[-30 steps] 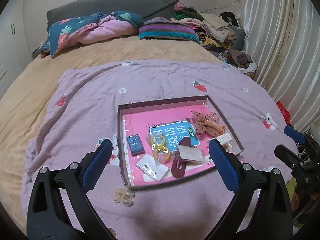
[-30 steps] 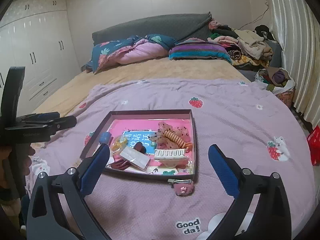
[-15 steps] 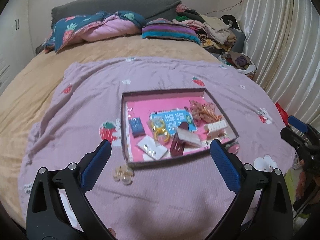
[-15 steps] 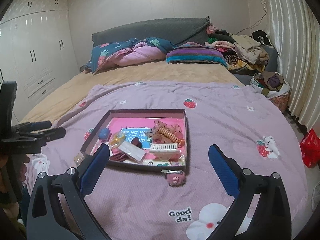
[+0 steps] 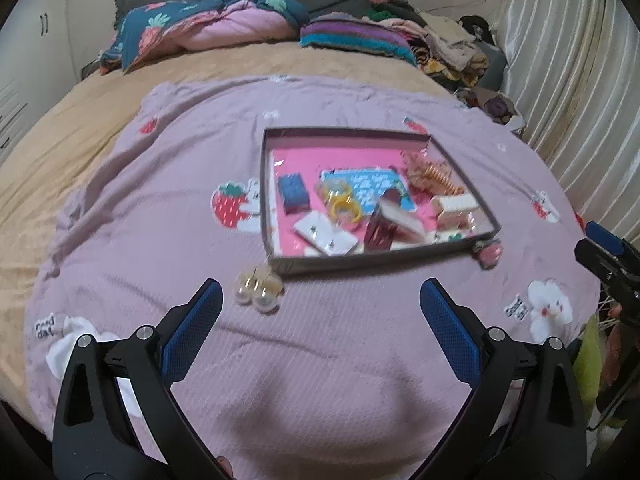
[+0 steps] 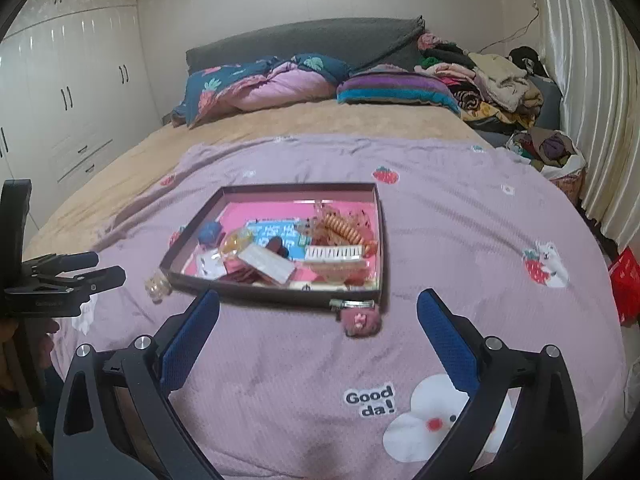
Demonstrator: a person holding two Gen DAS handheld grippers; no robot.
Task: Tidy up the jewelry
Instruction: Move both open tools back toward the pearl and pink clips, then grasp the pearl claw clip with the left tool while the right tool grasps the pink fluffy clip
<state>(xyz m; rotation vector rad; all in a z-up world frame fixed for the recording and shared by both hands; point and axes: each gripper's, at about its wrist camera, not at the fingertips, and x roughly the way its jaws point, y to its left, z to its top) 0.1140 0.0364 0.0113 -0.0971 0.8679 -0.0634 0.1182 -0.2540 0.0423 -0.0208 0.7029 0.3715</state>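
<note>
A shallow dark box with a pink inside lies on the lilac blanket. It holds a blue pouch, yellow rings, a white earring card, a cream comb clip and an orange spiral tie. Pearl earrings in a clear bag lie outside its near left corner. A pink plush hair clip lies outside its near right corner. My left gripper is open and empty, well back from the box. My right gripper is open and empty, just short of the plush clip.
The lilac blanket covers a tan bed with pillows and a clothes pile at the head. Curtains hang at the right, white wardrobes stand at the left. The bed's edge is right below both grippers.
Both grippers have drawn back and up from the box, so it looks smaller and farther away. Both stay open. The items have not moved.
</note>
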